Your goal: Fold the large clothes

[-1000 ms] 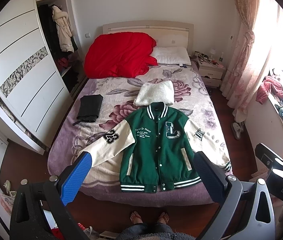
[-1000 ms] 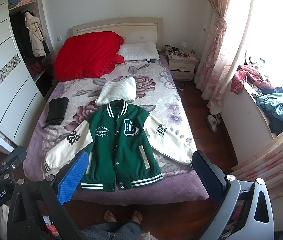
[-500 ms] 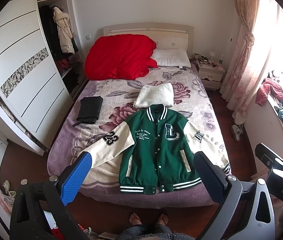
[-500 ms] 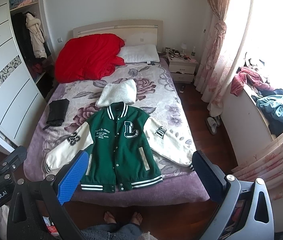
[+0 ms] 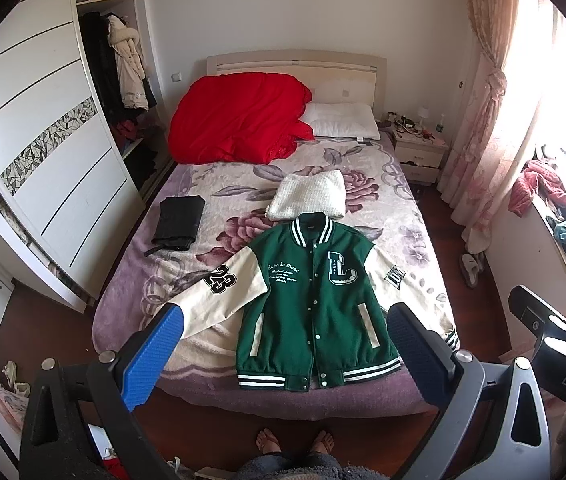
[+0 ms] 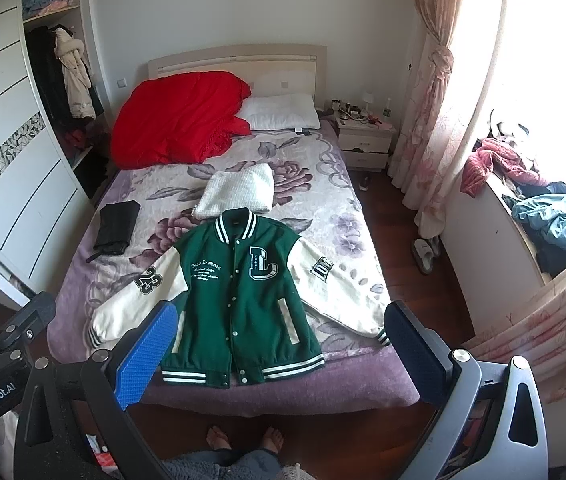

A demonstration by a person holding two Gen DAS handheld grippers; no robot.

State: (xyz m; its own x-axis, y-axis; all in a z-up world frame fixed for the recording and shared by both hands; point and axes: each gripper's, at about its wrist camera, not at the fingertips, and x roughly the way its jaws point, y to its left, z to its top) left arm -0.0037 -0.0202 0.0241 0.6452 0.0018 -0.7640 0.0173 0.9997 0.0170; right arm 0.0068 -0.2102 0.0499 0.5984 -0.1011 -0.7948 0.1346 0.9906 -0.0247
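Observation:
A green varsity jacket (image 5: pixel 315 300) (image 6: pixel 243 300) with cream sleeves lies flat, front up and buttoned, at the foot of the bed (image 5: pixel 203 380) (image 6: pixel 323 388), both sleeves spread outward. My left gripper (image 5: pixel 283 344) is open and held high above the foot of the bed, well clear of the jacket. My right gripper (image 6: pixel 279 340) is likewise open, above the bed's foot, holding nothing. Each gripper's body shows at the edge of the other's view.
Behind the jacket lie a folded white knit (image 5: pixel 309 200), a folded black garment (image 5: pixel 179 222), a red duvet (image 5: pixel 239 120) and a pillow (image 5: pixel 343 120). A wardrobe (image 5: pixel 43 168) stands left; a nightstand (image 5: pixel 419 152), curtains and a clothes-strewn sill (image 6: pixel 543 208) right. The person's bare feet (image 5: pixel 295 442) stand on the wooden floor.
Both grippers have drawn back and up slightly, so the jacket and bed sit a little higher and smaller in the views. The jacket has not moved.

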